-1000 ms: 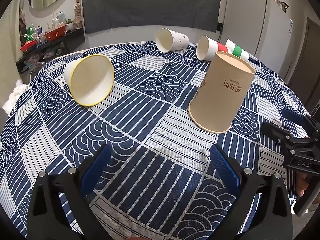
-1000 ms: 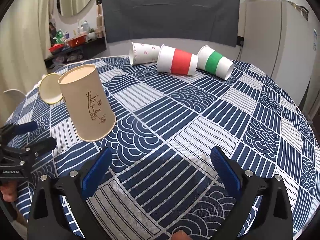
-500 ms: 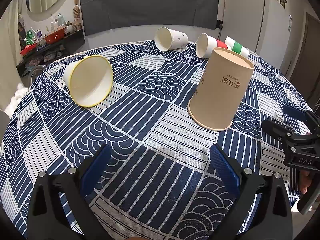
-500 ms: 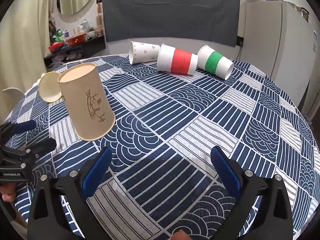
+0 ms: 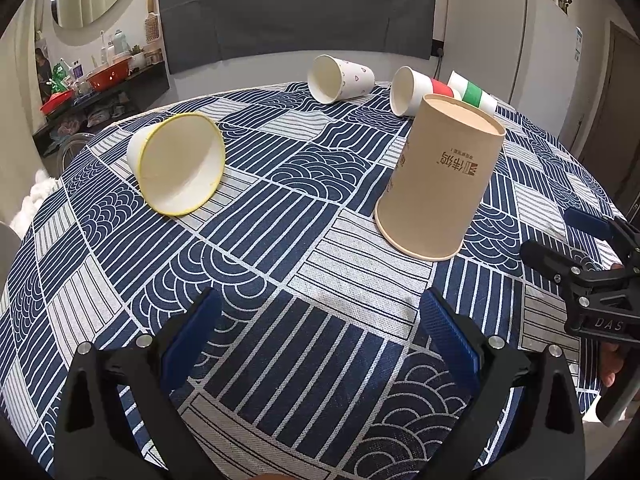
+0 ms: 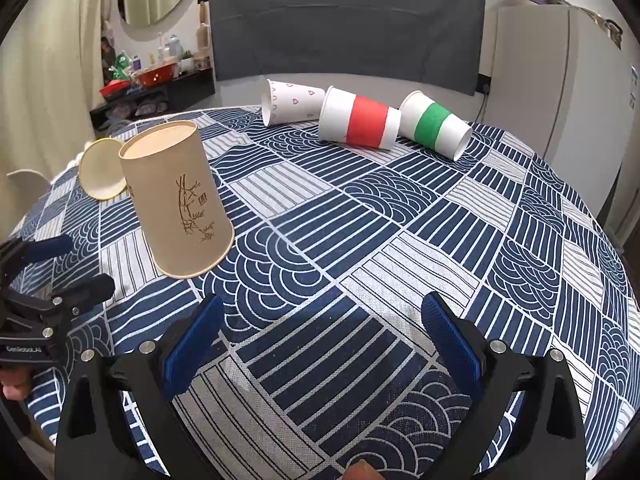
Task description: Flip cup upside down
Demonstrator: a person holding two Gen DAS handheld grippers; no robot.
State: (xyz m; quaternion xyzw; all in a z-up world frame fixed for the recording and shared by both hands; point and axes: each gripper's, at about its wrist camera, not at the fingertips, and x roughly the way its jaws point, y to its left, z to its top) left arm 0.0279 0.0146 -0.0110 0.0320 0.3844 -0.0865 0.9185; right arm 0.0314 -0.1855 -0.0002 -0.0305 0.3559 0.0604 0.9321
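Blue-and-white patterned cloth is covering the round table (image 5: 248, 240), where the tan cup (image 5: 440, 176) is already standing mouth-down near the front, its long axis roughly vertical and its closed base facing up, so the flip looks done. Both the left gripper (image 5: 320, 340) and the right gripper (image 6: 320, 340) are hanging released, jaws wide and empty, probably clear of the cup to avoid knocking it. Behind it the yellow-rimmed cup (image 5: 176, 164), heart cup (image 6: 292, 102), red-banded cup (image 6: 360, 122) and green-banded cup (image 6: 436, 124) are lying on their sides.

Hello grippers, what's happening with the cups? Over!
Left gripper open, right gripper open, both empty. Brown cup upside down on tablecloth. Nothing blocking.
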